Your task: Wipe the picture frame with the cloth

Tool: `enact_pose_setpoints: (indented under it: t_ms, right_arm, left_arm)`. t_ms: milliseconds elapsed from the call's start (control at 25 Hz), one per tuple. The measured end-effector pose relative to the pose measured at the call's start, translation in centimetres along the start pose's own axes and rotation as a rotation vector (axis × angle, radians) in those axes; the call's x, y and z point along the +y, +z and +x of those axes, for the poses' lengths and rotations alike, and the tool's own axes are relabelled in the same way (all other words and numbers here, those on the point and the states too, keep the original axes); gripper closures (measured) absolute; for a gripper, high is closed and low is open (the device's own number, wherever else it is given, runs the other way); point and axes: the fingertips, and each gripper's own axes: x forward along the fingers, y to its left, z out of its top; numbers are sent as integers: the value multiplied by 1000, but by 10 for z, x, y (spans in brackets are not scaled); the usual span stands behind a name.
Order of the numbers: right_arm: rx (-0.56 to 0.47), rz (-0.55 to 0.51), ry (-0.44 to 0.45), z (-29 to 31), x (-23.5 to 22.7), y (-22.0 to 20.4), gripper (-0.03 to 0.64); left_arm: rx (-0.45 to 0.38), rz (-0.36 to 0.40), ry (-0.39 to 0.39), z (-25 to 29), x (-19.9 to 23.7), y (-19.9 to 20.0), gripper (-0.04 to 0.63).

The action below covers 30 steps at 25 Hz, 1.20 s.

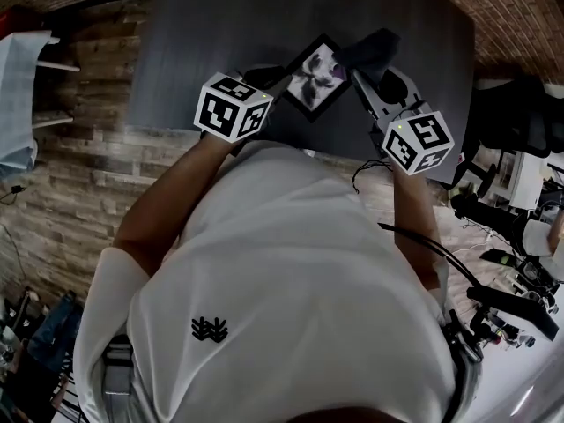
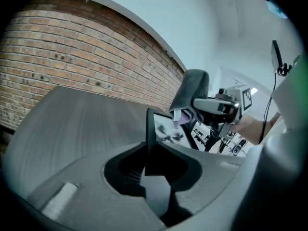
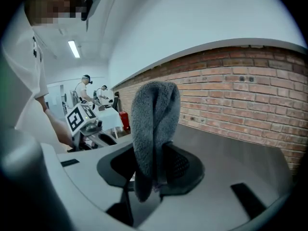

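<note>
Over the dark table (image 1: 194, 51) I hold a black picture frame (image 1: 315, 76) with a pale flower print. My left gripper (image 1: 269, 86) is shut on the frame's lower left edge. The left gripper view shows the frame (image 2: 163, 137) standing upright out of that gripper (image 2: 156, 160), tilted and seen edge-on. A folded dark grey cloth (image 1: 370, 51) sits at the frame's upper right corner, with my right gripper (image 1: 366, 70) shut on it. In the right gripper view the cloth (image 3: 153, 124) rises from between the jaws of the right gripper (image 3: 154, 165). The cloth (image 2: 190, 91) touches the frame's top corner.
A brick wall (image 2: 72, 61) runs behind the table (image 3: 240, 153). A shelf (image 1: 35, 86) stands at the left, and benches with equipment and cables (image 1: 520, 280) at the right. Two people (image 3: 91, 93) stand far back in the room.
</note>
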Motion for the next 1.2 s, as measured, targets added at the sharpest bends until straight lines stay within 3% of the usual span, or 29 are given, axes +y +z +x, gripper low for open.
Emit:
enact_pose_setpoints:
  t_ms: [200, 320, 440, 760, 880, 1200]
  right_arm:
    - [9, -12, 140, 18, 71, -1, 474]
    - [47, -13, 174, 31, 102, -15, 474]
    - [72, -22, 122, 37, 106, -25, 474]
    - [69, -4, -117, 12, 38, -22, 474]
    - [35, 3, -159, 1, 32, -11, 474]
    - [39, -45, 67, 26, 107, -1, 474]
  left_arm:
    - [-2, 0, 5, -9, 8, -2, 518]
    - [2, 11, 6, -16, 12, -6, 518]
    - [14, 26, -13, -24, 11, -13, 518]
    - [31, 61, -73, -22, -3, -15, 518]
    - [35, 70, -89, -24, -6, -17, 518]
    - [66, 100, -132, -17, -17, -20, 518]
